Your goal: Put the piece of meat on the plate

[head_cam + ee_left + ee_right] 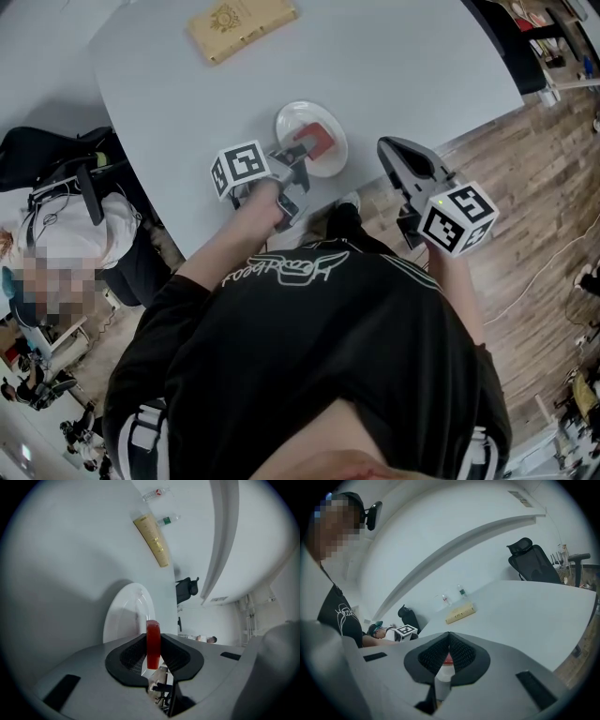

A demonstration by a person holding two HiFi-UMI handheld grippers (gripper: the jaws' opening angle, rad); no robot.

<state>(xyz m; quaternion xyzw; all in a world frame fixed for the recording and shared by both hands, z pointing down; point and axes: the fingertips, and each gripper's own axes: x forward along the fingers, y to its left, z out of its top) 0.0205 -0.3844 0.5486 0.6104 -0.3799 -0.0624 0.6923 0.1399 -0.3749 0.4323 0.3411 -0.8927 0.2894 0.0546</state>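
In the head view a red slab of meat (319, 142) hangs just over the white plate (298, 117) near the grey table's front edge. My left gripper (302, 152) is shut on the meat. The left gripper view shows the slab (153, 644) standing on edge, pinched between the two black pads (129, 656), with the plate (123, 616) right behind it. My right gripper (386, 147) hovers off the table's edge to the right of the plate. Its jaws meet at the tips in the right gripper view (449, 635), with nothing between them.
A tan book (240, 25) lies at the far side of the grey table (403, 66), with two small bottles (159, 494) beyond it. A seated person (56, 244) is left of the table. A black office chair (534, 562) stands at the right.
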